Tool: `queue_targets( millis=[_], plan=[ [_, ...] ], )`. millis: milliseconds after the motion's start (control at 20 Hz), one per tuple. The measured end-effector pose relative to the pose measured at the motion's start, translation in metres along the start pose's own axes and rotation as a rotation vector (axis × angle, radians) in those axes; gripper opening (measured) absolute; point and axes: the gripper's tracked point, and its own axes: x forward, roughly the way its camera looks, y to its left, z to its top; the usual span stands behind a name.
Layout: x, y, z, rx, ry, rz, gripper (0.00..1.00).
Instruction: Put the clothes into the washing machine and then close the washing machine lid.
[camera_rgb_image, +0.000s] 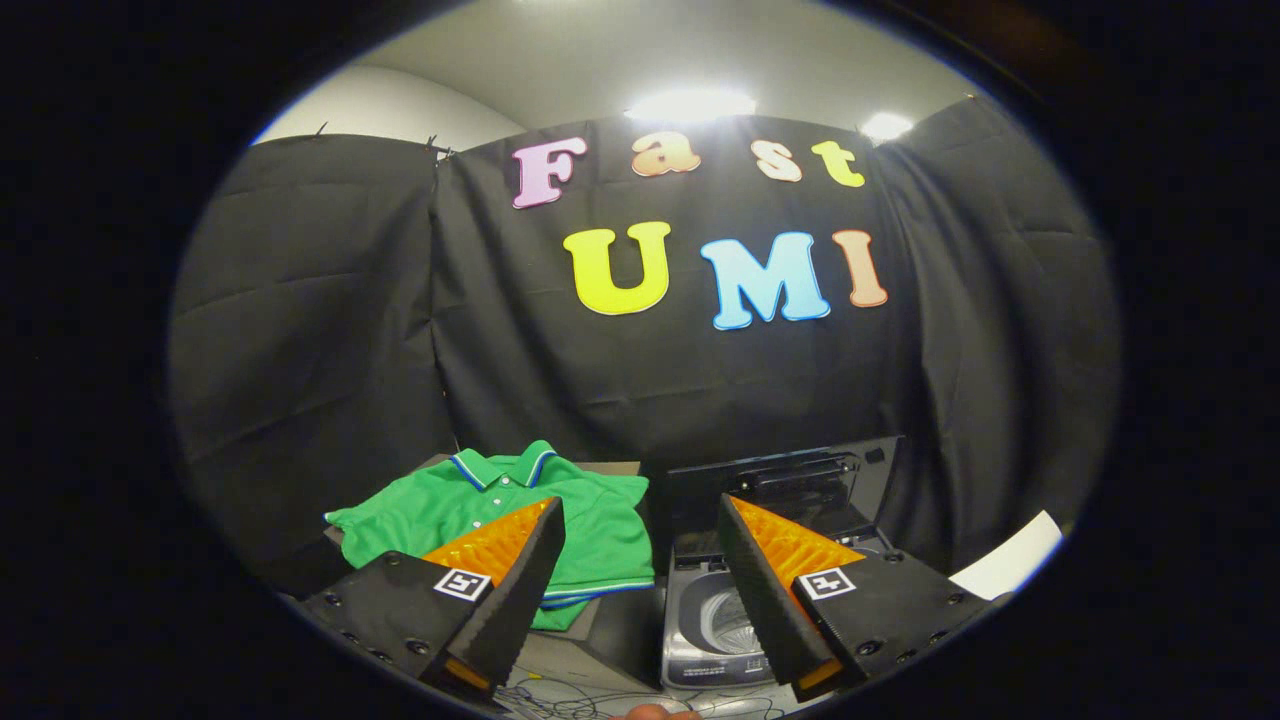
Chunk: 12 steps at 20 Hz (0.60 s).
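Note:
A green polo shirt (470, 505) with a blue-and-white trimmed collar lies folded on a low surface, beyond my left finger. To its right stands a small grey top-loading washing machine (700, 610), its dark lid (780, 480) raised upright at the back and the drum showing. My gripper (640, 510) hovers above and in front of both, open, with nothing between the fingers. The left finger overlaps the shirt in view, and the right finger overlaps the machine's opening.
Black cloth walls close in the back and both sides. A white sheet (1005, 568) lies at the right of the machine. Thin cables (590, 700) trail on the pale surface in front of the washer.

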Motion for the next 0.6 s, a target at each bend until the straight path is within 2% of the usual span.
queue_targets(
  millis=[100, 300, 600],
  plan=[
    [0.014, 0.015, -0.002, 0.006, 0.050, 0.021, 0.96],
    [0.040, 0.038, -0.006, -0.030, 0.117, 0.001, 0.96],
    [0.070, 0.104, -0.017, -0.031, 0.229, 0.113, 0.96]
  ],
)
